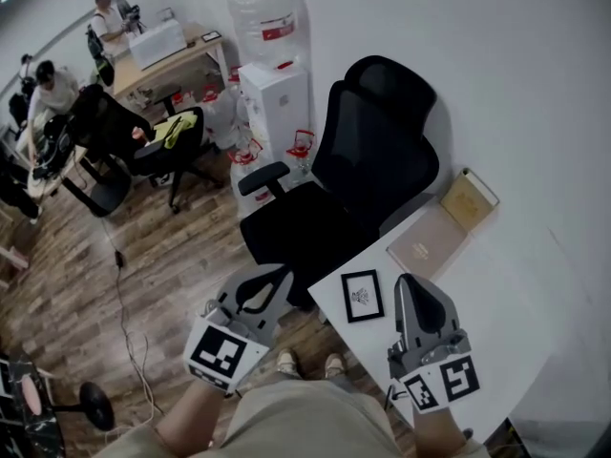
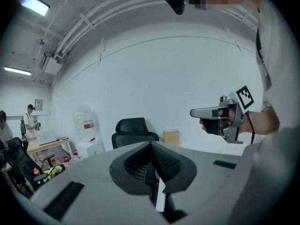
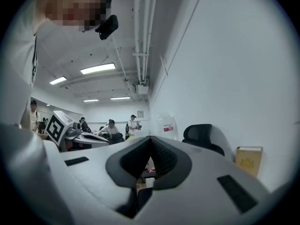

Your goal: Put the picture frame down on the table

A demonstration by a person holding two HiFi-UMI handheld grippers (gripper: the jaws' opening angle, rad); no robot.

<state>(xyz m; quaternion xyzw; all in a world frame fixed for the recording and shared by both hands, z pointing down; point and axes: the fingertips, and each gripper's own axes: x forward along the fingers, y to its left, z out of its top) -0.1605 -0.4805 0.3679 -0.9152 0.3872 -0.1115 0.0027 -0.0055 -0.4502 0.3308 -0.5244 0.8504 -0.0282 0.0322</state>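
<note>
A small black picture frame (image 1: 363,295) with a white mat lies flat on the white table (image 1: 506,294), near its left corner. My left gripper (image 1: 284,272) hovers left of the table edge, jaws shut and holding nothing, a little apart from the frame. My right gripper (image 1: 405,280) sits just right of the frame over the table, also shut and empty. In the left gripper view the closed tip (image 2: 151,143) points at the wall, with the right gripper (image 2: 220,114) held level beside it. The right gripper view shows its closed tip (image 3: 150,137); the frame is hidden from both gripper views.
A black office chair (image 1: 368,160) stands against the table's far left side. A brown box (image 1: 469,199) and a flat tan booklet (image 1: 427,241) lie at the table's back by the wall. A water dispenser (image 1: 273,79) and people at desks (image 1: 57,93) are farther off.
</note>
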